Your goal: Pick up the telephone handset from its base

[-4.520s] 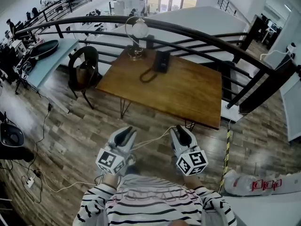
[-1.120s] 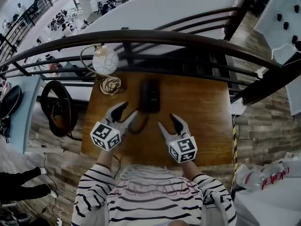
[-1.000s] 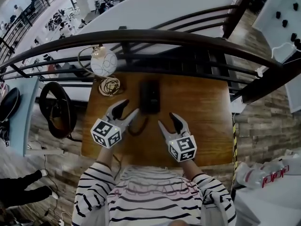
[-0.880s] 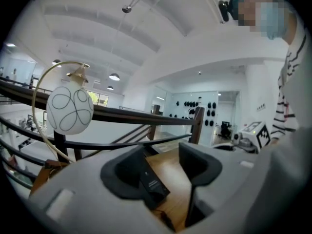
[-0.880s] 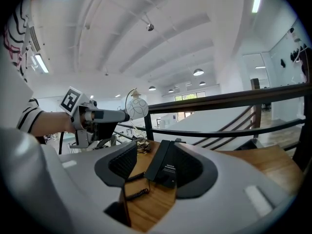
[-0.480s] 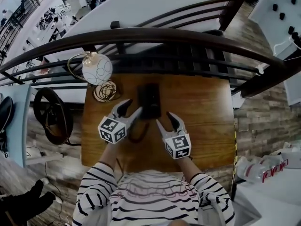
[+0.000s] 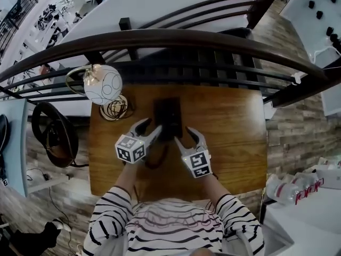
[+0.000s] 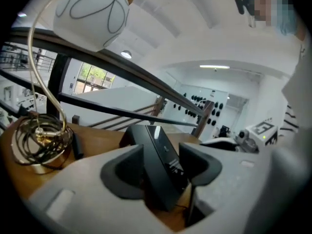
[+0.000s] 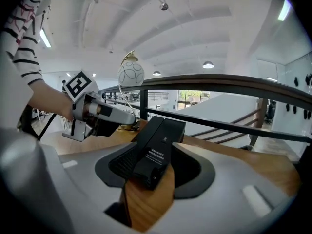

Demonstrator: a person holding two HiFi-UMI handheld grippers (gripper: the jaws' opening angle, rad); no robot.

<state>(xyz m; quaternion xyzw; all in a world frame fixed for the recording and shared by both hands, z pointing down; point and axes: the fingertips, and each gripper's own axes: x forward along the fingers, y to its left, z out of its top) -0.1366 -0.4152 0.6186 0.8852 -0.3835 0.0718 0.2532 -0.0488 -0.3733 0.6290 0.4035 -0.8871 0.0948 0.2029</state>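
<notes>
Left hand-held gripper point(image 7: 149, 128) and right hand-held gripper point(image 7: 186, 136) at the telephone handset point(image 7: 168, 116), jaws of both apart.
We note that the telephone handset rests on its base point(image 8: 127, 133); from the head view the two read as one black block on the wooden surface point(image 7: 229, 137), toward the far edge by the railing point(image 7: 213, 39). The left hand-held gripper stands at the block's near left corner, the right one at its near right corner. Each gripper view shows the block's near end between that gripper's separated jaws; we cannot confirm contact with either pad. A lamp point(image 7: 103, 84) with a white globe stands on the surface to the left of the block.
</notes>
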